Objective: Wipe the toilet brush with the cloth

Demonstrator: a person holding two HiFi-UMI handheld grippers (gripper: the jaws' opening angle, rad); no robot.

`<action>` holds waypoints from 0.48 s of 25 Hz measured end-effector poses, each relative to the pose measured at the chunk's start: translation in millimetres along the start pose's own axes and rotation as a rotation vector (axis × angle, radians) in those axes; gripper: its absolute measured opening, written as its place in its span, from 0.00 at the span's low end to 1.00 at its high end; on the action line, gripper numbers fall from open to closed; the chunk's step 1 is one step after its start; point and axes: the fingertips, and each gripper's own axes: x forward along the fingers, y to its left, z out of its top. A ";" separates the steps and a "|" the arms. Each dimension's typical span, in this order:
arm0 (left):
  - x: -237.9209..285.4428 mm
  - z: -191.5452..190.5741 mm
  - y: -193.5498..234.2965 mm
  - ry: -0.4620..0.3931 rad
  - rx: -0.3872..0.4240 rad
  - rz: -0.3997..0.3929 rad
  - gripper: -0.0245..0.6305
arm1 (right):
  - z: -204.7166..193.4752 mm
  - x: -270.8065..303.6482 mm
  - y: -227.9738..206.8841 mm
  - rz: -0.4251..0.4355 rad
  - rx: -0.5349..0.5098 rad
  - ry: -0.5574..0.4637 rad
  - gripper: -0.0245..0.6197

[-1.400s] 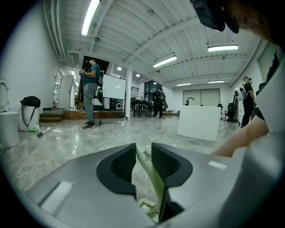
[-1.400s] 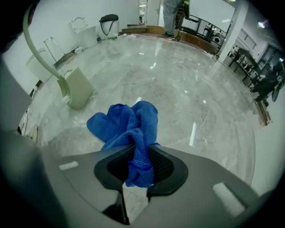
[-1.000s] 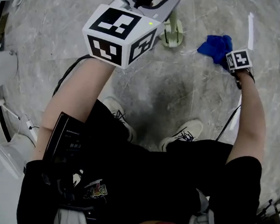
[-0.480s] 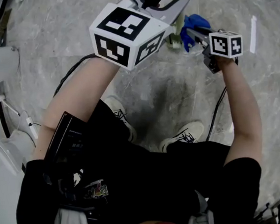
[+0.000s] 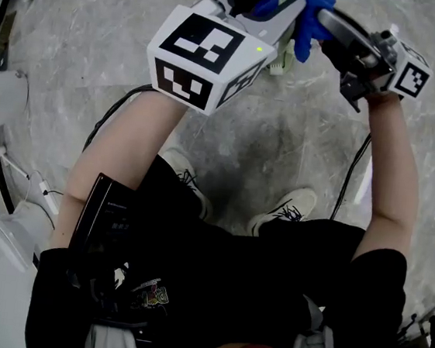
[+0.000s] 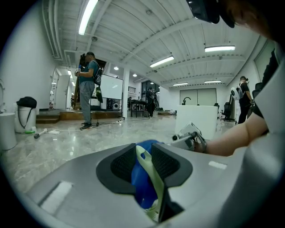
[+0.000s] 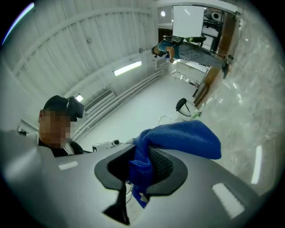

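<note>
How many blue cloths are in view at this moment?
1. The blue microfibre cloth is clamped in the right gripper, beside the pale green plastic toilet brush handle that the left gripper holds. No other shows.

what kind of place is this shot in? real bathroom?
Probably not: it looks like a big open lab or studio hall. The left gripper view shows a wide polished marble-look floor, an exposed white ceiling with strip lights, and a person standing across the room.
</note>
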 end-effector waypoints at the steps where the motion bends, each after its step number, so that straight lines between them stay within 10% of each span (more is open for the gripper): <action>1: 0.2 -1.1 2.1 0.001 -0.004 0.005 0.22 | -11.6 -4.9 -11.9 -0.021 0.028 0.021 0.18; 8: -0.5 -0.4 10.6 -0.001 -0.034 0.022 0.22 | -166.1 -86.0 -156.0 -0.658 0.161 0.496 0.18; 12: -1.3 1.0 9.8 -0.004 -0.029 0.020 0.22 | -146.0 -131.3 -197.7 -0.941 0.169 0.340 0.18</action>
